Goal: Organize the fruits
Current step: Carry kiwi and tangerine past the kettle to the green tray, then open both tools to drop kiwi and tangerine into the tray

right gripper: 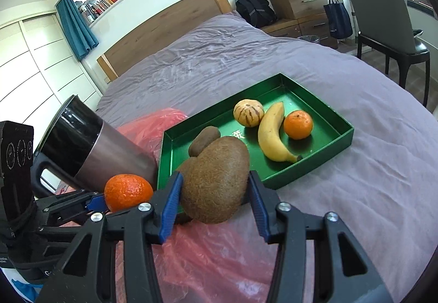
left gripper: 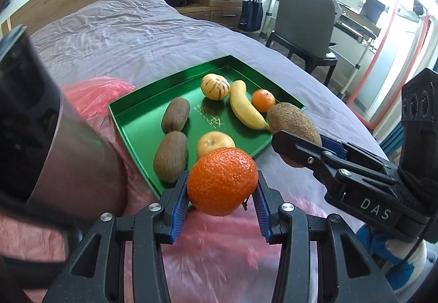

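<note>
My left gripper (left gripper: 222, 188) is shut on a mandarin (left gripper: 222, 181), held above the pink plastic bag (left gripper: 208, 248) near the green tray's (left gripper: 131, 111) front edge. My right gripper (right gripper: 215, 193) is shut on a kiwi (right gripper: 216, 179), held just in front of the tray (right gripper: 314, 171); it shows in the left wrist view (left gripper: 295, 149) with the kiwi (left gripper: 293, 122). In the tray lie two kiwis (left gripper: 175, 114), an apple (left gripper: 215, 141), a banana (left gripper: 245, 106), a small mandarin (left gripper: 262, 100) and a striped pale fruit (left gripper: 215, 86).
A steel travel mug (right gripper: 90, 147) lies tilted at the left beside the tray. The tray and bag rest on a purple bed sheet (right gripper: 369, 193). A chair (left gripper: 303, 21), desk and drawers stand beyond the bed's right side.
</note>
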`<control>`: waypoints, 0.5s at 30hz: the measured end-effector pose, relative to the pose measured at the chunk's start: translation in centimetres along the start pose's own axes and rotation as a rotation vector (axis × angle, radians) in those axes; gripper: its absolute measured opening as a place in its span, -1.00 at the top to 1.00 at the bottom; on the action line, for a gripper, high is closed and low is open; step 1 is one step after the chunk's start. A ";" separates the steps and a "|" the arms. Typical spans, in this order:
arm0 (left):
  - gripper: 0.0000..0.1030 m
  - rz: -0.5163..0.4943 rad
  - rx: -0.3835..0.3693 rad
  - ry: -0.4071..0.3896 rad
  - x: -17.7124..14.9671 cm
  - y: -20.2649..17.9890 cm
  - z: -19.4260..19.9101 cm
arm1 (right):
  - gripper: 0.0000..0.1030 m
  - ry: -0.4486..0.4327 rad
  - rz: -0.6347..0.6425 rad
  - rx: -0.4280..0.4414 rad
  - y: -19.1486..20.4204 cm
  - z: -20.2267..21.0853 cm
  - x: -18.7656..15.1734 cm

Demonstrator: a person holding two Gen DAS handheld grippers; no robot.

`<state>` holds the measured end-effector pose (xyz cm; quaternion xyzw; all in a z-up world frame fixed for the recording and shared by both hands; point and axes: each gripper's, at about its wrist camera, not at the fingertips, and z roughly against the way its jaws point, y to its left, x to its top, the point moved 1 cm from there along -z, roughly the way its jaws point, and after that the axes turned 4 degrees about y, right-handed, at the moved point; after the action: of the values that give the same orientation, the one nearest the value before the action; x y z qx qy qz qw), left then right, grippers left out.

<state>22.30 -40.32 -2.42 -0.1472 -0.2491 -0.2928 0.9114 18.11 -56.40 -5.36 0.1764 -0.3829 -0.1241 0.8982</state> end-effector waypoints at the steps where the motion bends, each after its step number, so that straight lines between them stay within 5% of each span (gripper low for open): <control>1: 0.25 -0.001 0.007 0.000 0.5 0.0 -0.5 | -0.27 0.001 0.001 -0.008 -0.4 -0.6 0.4; 15: 0.25 0.003 0.078 0.036 3.9 0.6 -6.9 | -0.27 0.011 0.006 -0.077 -3.9 -6.2 4.0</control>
<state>27.94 -44.49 -6.13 -0.1067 -0.2438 -0.2841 0.9211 24.97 -60.04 -8.39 0.1412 -0.3732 -0.1351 0.9069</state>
